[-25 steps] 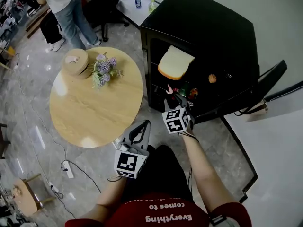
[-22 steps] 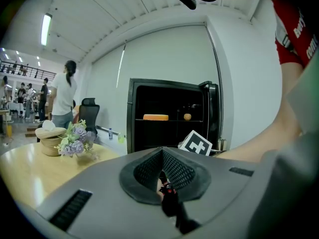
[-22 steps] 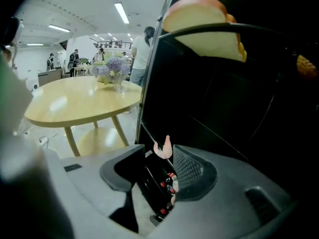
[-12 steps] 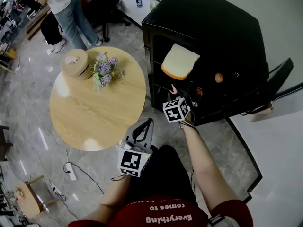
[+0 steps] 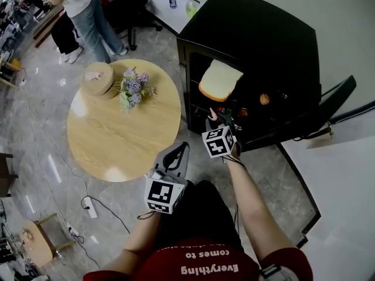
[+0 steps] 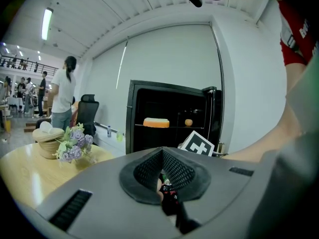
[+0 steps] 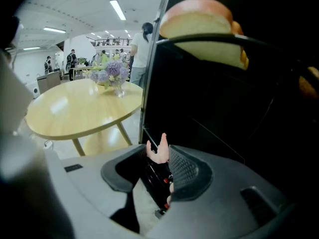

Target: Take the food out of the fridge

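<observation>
The black fridge (image 5: 263,34) stands open. A slice of bread (image 5: 220,81) lies on its upper shelf, also in the left gripper view (image 6: 156,123) and close overhead in the right gripper view (image 7: 199,26). A small orange food (image 5: 264,99) sits further right on that shelf. Small red and dark items (image 5: 241,112) rest on the lower shelf. My right gripper (image 5: 214,117) hovers at the fridge mouth below the bread. Its jaws are closing with no food between them, only a pink tip (image 7: 158,151). My left gripper (image 5: 183,150) hangs back beside the table, jaws together and empty.
A round wooden table (image 5: 117,133) left of the fridge carries a flower bunch (image 5: 133,88) and a round lidded box (image 5: 98,78). The fridge door (image 5: 337,98) swings out to the right. A person (image 5: 82,10) stands beyond the table. A power strip (image 5: 89,205) lies on the floor.
My right gripper pushed toward the fridge opening, then came back a little. My left gripper rose slightly. The bread and other food stayed put.
</observation>
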Tool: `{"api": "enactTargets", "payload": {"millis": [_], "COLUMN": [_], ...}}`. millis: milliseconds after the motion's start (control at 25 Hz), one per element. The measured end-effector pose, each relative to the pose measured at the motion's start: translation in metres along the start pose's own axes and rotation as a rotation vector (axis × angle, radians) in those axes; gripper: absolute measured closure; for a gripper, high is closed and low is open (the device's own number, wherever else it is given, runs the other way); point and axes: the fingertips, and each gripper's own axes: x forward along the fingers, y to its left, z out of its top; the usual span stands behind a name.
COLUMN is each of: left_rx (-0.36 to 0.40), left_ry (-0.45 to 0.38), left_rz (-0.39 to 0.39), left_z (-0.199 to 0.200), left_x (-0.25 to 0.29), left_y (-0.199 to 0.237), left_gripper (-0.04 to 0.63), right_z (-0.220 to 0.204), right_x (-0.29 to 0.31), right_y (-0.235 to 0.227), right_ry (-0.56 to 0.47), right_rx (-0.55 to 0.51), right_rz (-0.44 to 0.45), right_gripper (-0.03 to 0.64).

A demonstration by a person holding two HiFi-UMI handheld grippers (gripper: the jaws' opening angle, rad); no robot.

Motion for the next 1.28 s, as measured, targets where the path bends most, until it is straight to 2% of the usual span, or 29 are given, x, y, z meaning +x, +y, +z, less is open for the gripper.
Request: {"api": "enactTargets", "payload": {"millis": [320,520,640,800,1040,1280], "left_rx": [0.016,0.022,0.035,0.04,0.046,0.031], "left_ry": [0.009,0.026,0.006,-0.018,-0.046,-0.071], "left_rz": [-0.026,-0.073,-0.08,-0.064,-0.041,0.011], "left_z": [0.087,0.126,0.142,0.149,0.157,0.162], "left_x": [-0.02,-0.034,-0.042,-0.053,-0.063,-0.083], "left_y": [-0.015,-0.033,-0.036,-0.035,-0.036,-0.029], "left_gripper": [0.589,0.589,0.589,0.589,0.589,0.589], "right_z": [0.042,0.068,0.088,0.107,0.119,0.127], "right_x": [-0.117,-0.191,-0.223,-0.252,-0.27,-0.274], "right_y": [0.004,0.011,0.018,0.025,0.031,0.065], "right_ry": [-0.038,-0.083,-0.119,-0.167,-0.206,-0.217], "right_rx": [0.076,0.135,0.104,0.052,0.032,-0.027], "right_rz": [0.045,0.065,0.082,0.093,0.099,0.176], "right_gripper": [0.472,0.472,0.472,0.472,0.472,0.472]}}
